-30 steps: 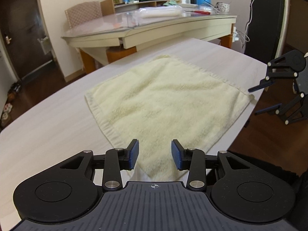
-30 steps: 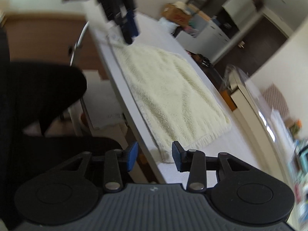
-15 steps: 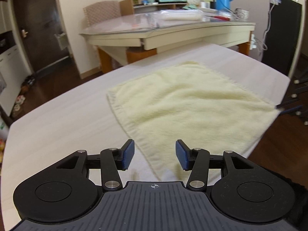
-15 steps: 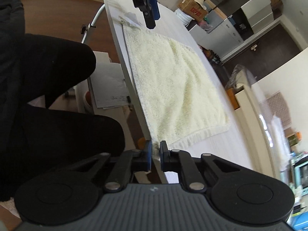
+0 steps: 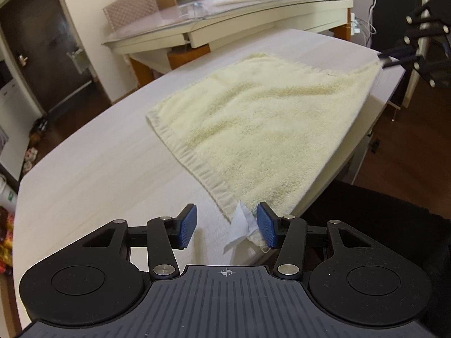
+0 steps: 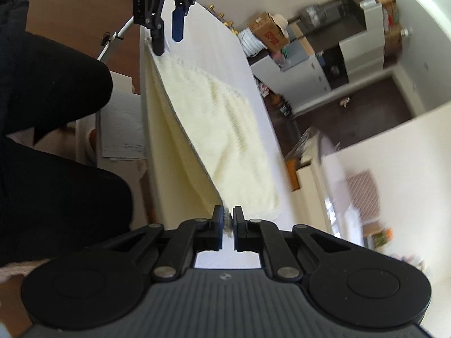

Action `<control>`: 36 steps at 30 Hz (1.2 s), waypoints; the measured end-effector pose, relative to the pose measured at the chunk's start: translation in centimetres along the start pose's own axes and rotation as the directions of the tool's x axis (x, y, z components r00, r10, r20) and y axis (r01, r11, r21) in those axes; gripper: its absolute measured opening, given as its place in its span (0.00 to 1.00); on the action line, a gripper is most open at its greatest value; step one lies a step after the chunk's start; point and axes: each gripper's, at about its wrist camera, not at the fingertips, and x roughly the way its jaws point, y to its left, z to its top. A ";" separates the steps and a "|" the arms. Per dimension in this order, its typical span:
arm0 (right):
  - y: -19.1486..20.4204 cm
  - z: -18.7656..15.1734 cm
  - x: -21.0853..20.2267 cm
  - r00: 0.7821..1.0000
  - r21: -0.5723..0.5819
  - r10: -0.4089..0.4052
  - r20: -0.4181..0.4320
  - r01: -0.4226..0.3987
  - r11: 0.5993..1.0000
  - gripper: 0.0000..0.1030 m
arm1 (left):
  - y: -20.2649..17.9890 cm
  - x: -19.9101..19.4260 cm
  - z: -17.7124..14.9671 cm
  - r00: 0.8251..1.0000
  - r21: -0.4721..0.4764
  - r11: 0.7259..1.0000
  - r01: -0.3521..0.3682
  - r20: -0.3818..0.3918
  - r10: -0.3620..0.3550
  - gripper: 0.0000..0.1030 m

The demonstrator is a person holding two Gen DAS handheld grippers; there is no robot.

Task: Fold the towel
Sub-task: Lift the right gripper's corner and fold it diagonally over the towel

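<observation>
A pale yellow towel lies spread on the white table. My left gripper is open, its blue pads either side of the towel's near corner and its white label. My right gripper is shut on the towel's far near-edge corner and lifts that edge off the table; it shows at the right edge of the left wrist view. The towel runs from my right gripper toward the left gripper.
A cream dining table with clutter stands beyond the white table. A chair is behind it. The person's dark legs are beside the table's near edge. Papers lie below the table.
My right gripper has lifted its towel corner, raising the near edge. My left gripper has moved to the other near corner, with the label now between its open pads.
</observation>
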 end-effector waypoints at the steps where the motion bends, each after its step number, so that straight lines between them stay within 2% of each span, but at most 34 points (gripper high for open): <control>1: -0.1 0.2 0.1 1.000 -0.017 -0.006 0.001 0.006 1.000 0.07 | 0.2 -0.1 0.0 1.000 -0.019 1.000 0.000 0.010 0.000 0.50; 6: -1.4 1.2 0.4 0.999 -0.104 -0.037 0.004 0.038 0.994 0.07 | 1.5 -0.5 0.0 0.998 -0.111 0.994 0.005 0.059 0.002 0.50; 12: -3.9 2.7 2.3 0.998 -0.235 -0.062 0.026 0.066 0.970 0.07 | 0.8 0.3 -0.8 0.999 -0.083 0.996 0.014 0.042 -0.010 0.50; 18: -6.6 5.2 6.1 0.996 -0.359 -0.048 0.069 0.070 0.931 0.07 | 0.2 -0.2 -1.6 0.999 -0.078 0.997 0.005 0.048 -0.002 0.50; 24: -8.8 7.9 11.0 0.995 -0.457 -0.003 0.100 0.049 0.888 0.07 | 0.4 -0.4 -2.1 0.998 -0.120 0.993 0.011 0.063 -0.004 0.50; 28: -10.1 10.5 15.8 0.992 -0.508 0.055 0.117 0.012 0.862 0.07 | 0.7 -0.6 -2.6 0.997 -0.172 0.985 0.022 0.082 -0.007 0.52; 36: -9.9 15.0 24.4 0.976 -0.560 0.174 0.128 -0.073 0.825 0.07 | 0.8 -0.5 -3.1 0.994 -0.213 0.977 0.026 0.105 -0.004 0.52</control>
